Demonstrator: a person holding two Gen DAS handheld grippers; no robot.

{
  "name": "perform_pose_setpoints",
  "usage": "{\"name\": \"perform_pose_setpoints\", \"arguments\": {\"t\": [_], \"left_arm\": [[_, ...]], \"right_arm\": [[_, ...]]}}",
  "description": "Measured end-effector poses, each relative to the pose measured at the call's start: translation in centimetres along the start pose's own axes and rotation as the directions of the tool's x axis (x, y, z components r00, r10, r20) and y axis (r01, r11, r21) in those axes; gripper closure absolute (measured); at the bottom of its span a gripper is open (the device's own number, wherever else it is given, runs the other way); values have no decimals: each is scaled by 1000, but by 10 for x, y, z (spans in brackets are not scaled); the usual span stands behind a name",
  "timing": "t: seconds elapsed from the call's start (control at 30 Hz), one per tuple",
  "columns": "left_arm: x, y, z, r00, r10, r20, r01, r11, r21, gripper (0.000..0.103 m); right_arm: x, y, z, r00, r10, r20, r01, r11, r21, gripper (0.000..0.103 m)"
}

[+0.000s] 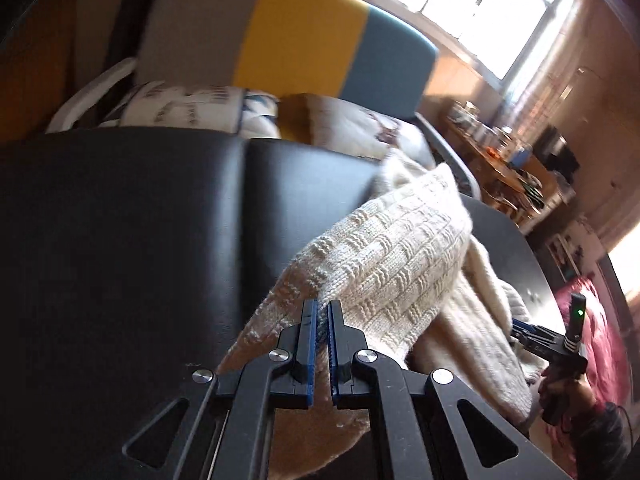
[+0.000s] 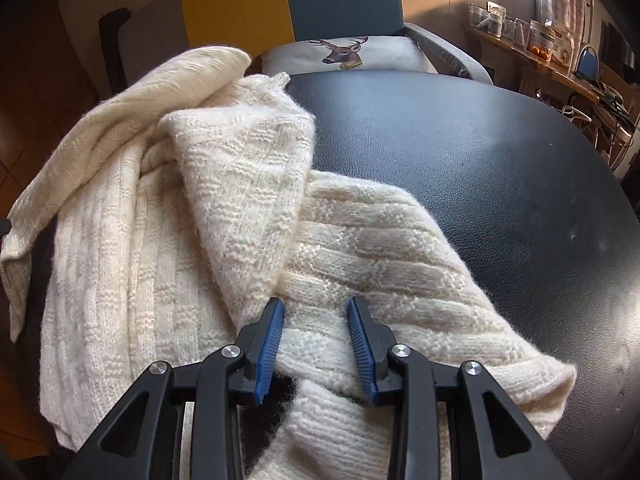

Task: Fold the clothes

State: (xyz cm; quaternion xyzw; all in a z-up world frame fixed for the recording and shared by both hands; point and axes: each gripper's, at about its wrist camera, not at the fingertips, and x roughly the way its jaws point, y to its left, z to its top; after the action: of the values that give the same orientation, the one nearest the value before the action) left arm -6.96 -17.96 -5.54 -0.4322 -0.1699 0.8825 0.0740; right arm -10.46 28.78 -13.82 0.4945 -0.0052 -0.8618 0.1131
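Observation:
A cream knitted sweater [image 2: 224, 208] lies bunched on the left part of a black leather-covered table [image 2: 480, 152]. In the left wrist view my left gripper [image 1: 323, 308] is shut on an edge of the sweater [image 1: 384, 264] and holds that part raised above the table [image 1: 120, 220]. My right gripper [image 2: 316, 304] is open, its blue pads [image 2: 270, 340] either side of a thick fold near the sweater's front edge. The left wrist view also shows the right gripper [image 1: 520, 326] at the sweater's far side, held by a hand [image 1: 564, 396].
Behind the table stands a chair with a grey, yellow and teal back [image 1: 296, 36]. A deer-print cushion [image 2: 344, 56] rests on its seat. A wooden shelf with jars and boxes [image 2: 532, 40] runs along the right wall under a window [image 1: 480, 4].

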Motion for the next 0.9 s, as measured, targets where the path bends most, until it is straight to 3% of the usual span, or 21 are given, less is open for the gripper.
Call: {"name": "perform_pose_setpoints", "arguments": {"t": [0.1, 0.17, 0.23, 0.27, 0.33, 0.43, 0.53, 0.63, 0.73, 0.8, 0.83, 0.9], "left_arm": [[-6, 24, 1, 995, 95, -34, -96, 994, -46, 97], [-21, 32, 2, 996, 86, -30, -89, 989, -115, 96], [-48, 21, 0, 999, -15, 48, 22, 988, -150, 96], [-60, 11, -4, 992, -92, 90, 105, 983, -149, 90], [-38, -18, -20, 980, -195, 24, 197, 967, -162, 75], [1, -63, -46, 936, -340, -94, 317, 928, -197, 72], [41, -108, -72, 856, -475, -203, 425, 871, -247, 72], [81, -130, -88, 833, -485, -265, 400, 860, -317, 72], [100, -139, -93, 849, -452, -273, 352, 870, -346, 72], [106, -140, -93, 850, -462, -254, 349, 854, -386, 72], [108, -141, -91, 852, -463, -244, 347, 849, -400, 72], [111, -142, -88, 858, -460, -227, 341, 842, -418, 71]], "right_arm": [[2, -1, 2, 1000, -2, -1, 2, 1000, 6, 69], [3, -2, 4, 1000, -4, -1, 4, 1000, 11, 68], [3, -2, 4, 1000, -4, 1, 4, 1000, 13, 68], [3, -2, 4, 1000, -6, 0, 6, 1000, 15, 68], [4, -2, 3, 1000, -13, 3, 13, 1000, 16, 68], [4, -1, 2, 1000, -17, 11, 17, 1000, 16, 68], [4, -4, 1, 1000, -6, 25, 5, 1000, 23, 68], [3, -2, -3, 998, -4, 59, 3, 1000, 16, 68], [-1, 4, -10, 994, -20, 105, 23, 999, -29, 68], [-4, 8, -7, 995, -24, 92, 31, 997, -67, 68], [-9, 8, -2, 996, -13, 87, 19, 998, -62, 68], [-32, 9, 9, 983, 64, 171, -56, 997, -54, 68]]}}
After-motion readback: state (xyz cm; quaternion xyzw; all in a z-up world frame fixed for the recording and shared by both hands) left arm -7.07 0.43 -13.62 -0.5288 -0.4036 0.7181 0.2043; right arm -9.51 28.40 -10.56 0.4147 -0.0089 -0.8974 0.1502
